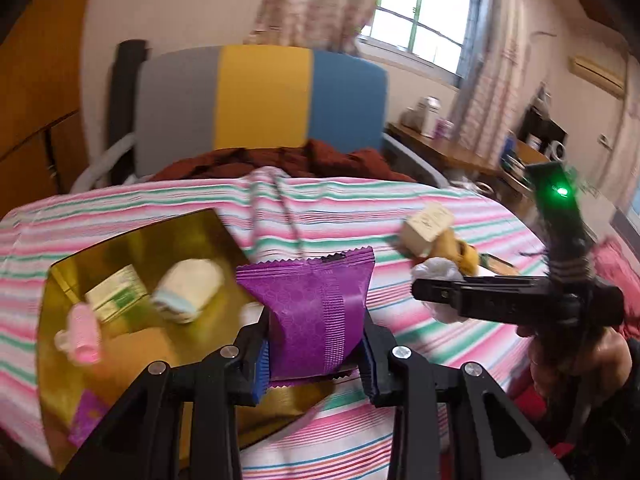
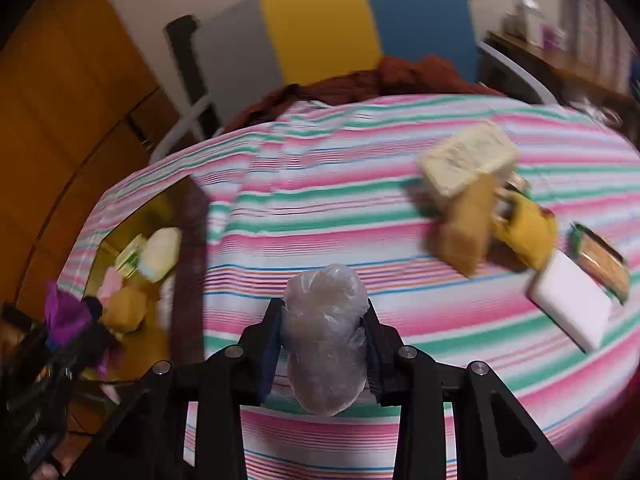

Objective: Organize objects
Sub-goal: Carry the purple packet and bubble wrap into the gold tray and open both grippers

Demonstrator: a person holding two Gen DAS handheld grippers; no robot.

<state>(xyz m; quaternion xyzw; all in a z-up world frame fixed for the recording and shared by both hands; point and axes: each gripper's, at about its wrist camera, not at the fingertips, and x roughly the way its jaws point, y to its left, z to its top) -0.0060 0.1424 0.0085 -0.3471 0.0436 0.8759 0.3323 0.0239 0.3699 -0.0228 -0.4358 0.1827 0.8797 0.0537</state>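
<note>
Left wrist view shows the left gripper (image 1: 316,344) clenched on a purple sachet (image 1: 310,308) above the gold tray's (image 1: 192,228) near right edge, while the right gripper (image 2: 324,344) grasps a clear-wrapped lump (image 2: 324,336) over the striped bedcover (image 2: 340,208), seemingly both headed for that tray.

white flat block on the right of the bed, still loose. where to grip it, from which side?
White block lies flat on the striped sheet, one corner toward the camera, a green-edged packet close along its far side. Probably best from above, gripper closing across the two long edges near the middle. Blur hides its thickness.
</note>
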